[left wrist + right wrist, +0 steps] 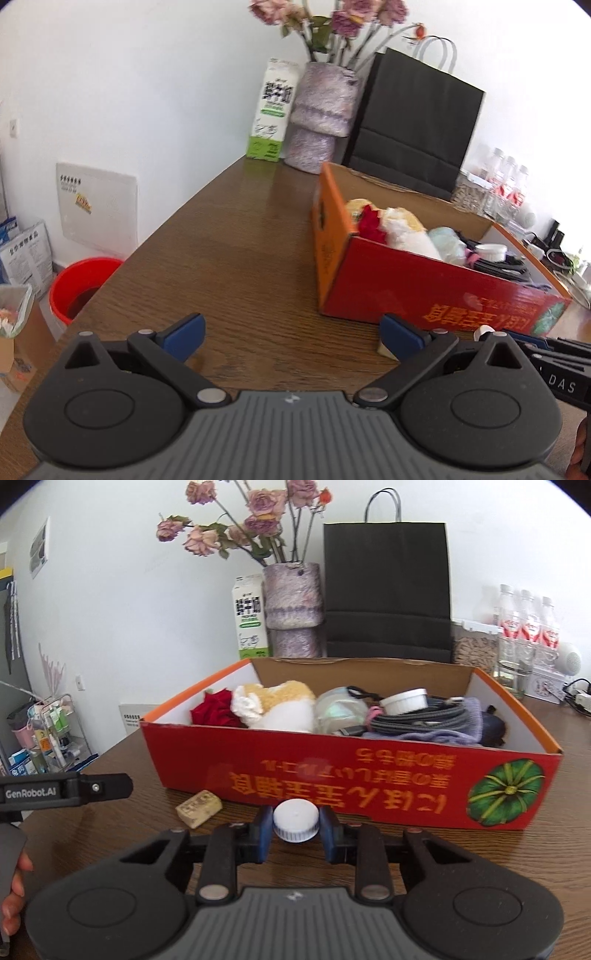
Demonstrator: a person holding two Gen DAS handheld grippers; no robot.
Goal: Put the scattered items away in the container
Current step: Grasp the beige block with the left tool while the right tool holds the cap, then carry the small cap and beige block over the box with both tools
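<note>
The small white ribbed plastic bottle cap (295,820) sits clamped between the blue pads of the right gripper (295,829), just in front of the long red side of the red and orange cardboard box (369,775), low over the brown wood-grain table (110,834). The likeliest failure, as I judge it, is the cap slipping: it is round, smooth-topped and held only at two narrow spots on its ribbed rim, so a tilt during the lift over the box wall could let it pop out. Clipping the box's near edge could also knock it loose.

The cap looks light and rigid, flat top up, with fine vertical ridges.

A beige rectangular block (198,808), perhaps soap or an eraser, lies on the table to the left, near the box. The left gripper (291,338) hangs with its jaws wide apart and empty over the table, close beside that block. The box already holds a red rose, plush toy, cables and a white jar.
</note>
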